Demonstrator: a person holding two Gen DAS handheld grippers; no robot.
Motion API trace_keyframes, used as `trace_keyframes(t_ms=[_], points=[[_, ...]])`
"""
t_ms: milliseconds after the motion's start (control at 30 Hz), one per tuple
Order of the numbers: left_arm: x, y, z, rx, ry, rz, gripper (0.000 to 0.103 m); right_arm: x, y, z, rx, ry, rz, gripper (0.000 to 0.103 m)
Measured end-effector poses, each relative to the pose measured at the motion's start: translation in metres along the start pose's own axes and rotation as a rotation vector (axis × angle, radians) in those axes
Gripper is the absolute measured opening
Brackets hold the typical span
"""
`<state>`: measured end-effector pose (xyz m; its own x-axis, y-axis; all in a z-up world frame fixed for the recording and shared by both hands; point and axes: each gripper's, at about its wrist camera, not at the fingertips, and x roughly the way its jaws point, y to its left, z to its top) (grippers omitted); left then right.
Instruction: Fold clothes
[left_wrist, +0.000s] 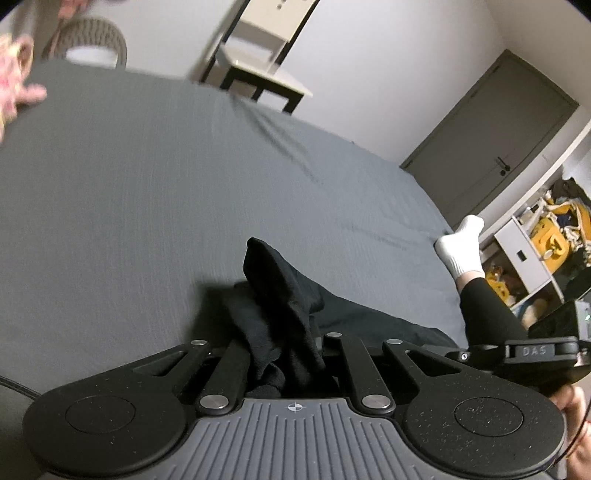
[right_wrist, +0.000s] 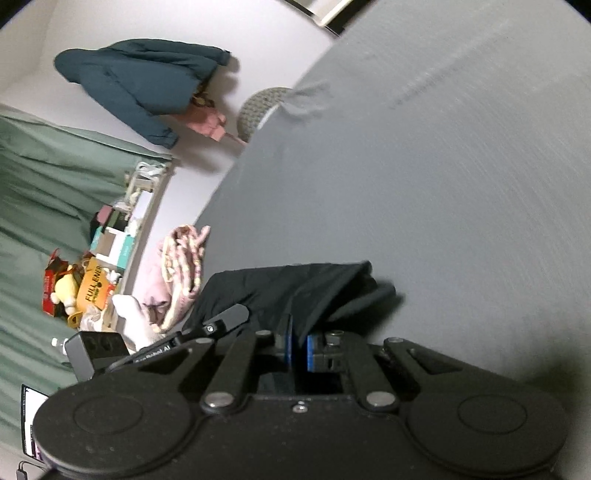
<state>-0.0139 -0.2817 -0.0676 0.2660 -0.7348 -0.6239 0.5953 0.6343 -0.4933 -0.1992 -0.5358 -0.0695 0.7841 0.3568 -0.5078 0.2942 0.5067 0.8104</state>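
- Lying bunched on the grey bed sheet (left_wrist: 147, 206), the black garment (left_wrist: 280, 295) rises in a fold at the near edge.
- The left gripper (left_wrist: 284, 347) is clamped on that black garment.
- The right gripper (right_wrist: 299, 350) pinches its hem between blue pads (right_wrist: 314, 350).
- Beyond the garment, a white-socked foot (left_wrist: 461, 247) rests on the sheet.

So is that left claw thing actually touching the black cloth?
Touching. In the left wrist view the black garment bunches up between the left gripper's closed-in fingers and rises off the grey bed sheet, so it is clamped.
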Motion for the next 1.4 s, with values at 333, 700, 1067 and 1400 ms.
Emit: trace_keyframes(t_ms=[333, 700, 1067, 1400], points=[[-0.076, 0.001, 0.031, 0.106, -0.122, 0.184, 0.008, 0.026, 0.077, 0.005, -0.179, -0.016, 0.042, 0.007], [-0.203, 0.086, 0.132, 0.102, -0.241, 0.430, 0.008, 0.143, 0.230, 0.025, -0.365, 0.057, 0.169, 0.007], [-0.195, 0.198, 0.201, 0.093, -0.223, 0.626, 0.008, 0.278, 0.316, 0.041, -0.472, 0.113, 0.096, 0.006], [-0.178, 0.279, 0.198, -0.066, -0.190, 0.559, 0.008, 0.358, 0.315, 0.042, -0.452, 0.180, -0.015, 0.006]])
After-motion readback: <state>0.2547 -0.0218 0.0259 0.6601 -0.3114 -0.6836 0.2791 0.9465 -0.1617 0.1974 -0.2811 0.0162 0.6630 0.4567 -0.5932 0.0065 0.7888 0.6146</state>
